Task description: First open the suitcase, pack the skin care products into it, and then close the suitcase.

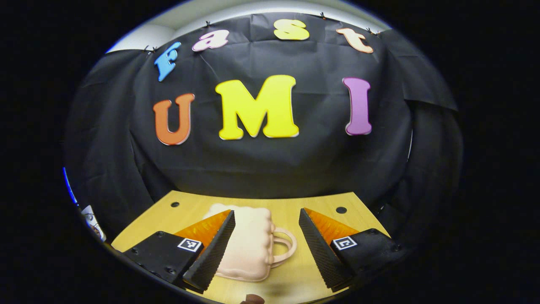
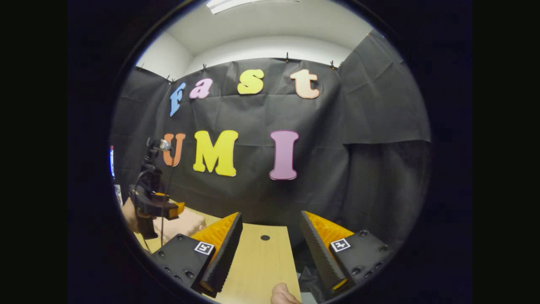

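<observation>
Left gripper (image 1: 267,249): fingers spread wide, holding nothing, hovering over the wooden table (image 1: 291,207).
Suitcase (image 1: 249,245): small, pale pink, ribbed — lying flat on the table and shut, its looped handle (image 1: 283,251) pointing to the right in the left gripper view; the left finger covers its near-left corner.
Right gripper (image 2: 270,249): fingers also wide apart and holding nothing, over a bare strip of table (image 2: 257,261) with one dark hole.
Right gripper view, far left: the other gripper seen from the side, a hand (image 2: 128,215) on its grip, with part of the pink suitcase beneath it.
Cut off: a brown rounded thing (image 1: 252,299) at the bottom edge of the left gripper view — too little of it to name; a fingertip (image 2: 282,294) at the bottom of the right gripper view.
Hard to make out: a small white object (image 1: 92,220) at the far left edge of the left gripper view.
</observation>
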A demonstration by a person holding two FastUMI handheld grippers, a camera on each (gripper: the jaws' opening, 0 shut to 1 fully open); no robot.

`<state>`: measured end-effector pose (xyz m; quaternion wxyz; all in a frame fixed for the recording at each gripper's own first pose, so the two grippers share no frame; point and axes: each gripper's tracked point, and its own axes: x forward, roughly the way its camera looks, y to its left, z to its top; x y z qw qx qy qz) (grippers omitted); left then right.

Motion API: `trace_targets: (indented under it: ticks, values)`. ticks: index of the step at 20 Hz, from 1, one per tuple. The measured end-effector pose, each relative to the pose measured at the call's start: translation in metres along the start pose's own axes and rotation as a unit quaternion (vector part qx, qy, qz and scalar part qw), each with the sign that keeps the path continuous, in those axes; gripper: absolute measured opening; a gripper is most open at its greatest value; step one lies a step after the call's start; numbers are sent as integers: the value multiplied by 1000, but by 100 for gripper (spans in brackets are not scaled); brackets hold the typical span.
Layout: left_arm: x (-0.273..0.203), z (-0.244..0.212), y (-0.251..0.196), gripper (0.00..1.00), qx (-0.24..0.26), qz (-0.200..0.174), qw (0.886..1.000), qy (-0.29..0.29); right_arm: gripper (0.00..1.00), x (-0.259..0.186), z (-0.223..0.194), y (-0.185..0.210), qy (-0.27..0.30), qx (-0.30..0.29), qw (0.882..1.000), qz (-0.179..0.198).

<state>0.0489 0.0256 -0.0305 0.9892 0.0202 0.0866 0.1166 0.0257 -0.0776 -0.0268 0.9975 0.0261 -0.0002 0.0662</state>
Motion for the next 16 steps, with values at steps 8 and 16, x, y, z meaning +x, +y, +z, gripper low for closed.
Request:
trace_targets:
  ticks: [8, 16]
  values:
    - [-72, 14, 106, 97, -51, 25, 998, -14, 81, 7, 25, 101, -21, -6, 1000, 19]
    - [-91, 17, 152, 96, -50, 26, 997, -44, 79, -8, 31, 164, -20, -31, 999, 38]
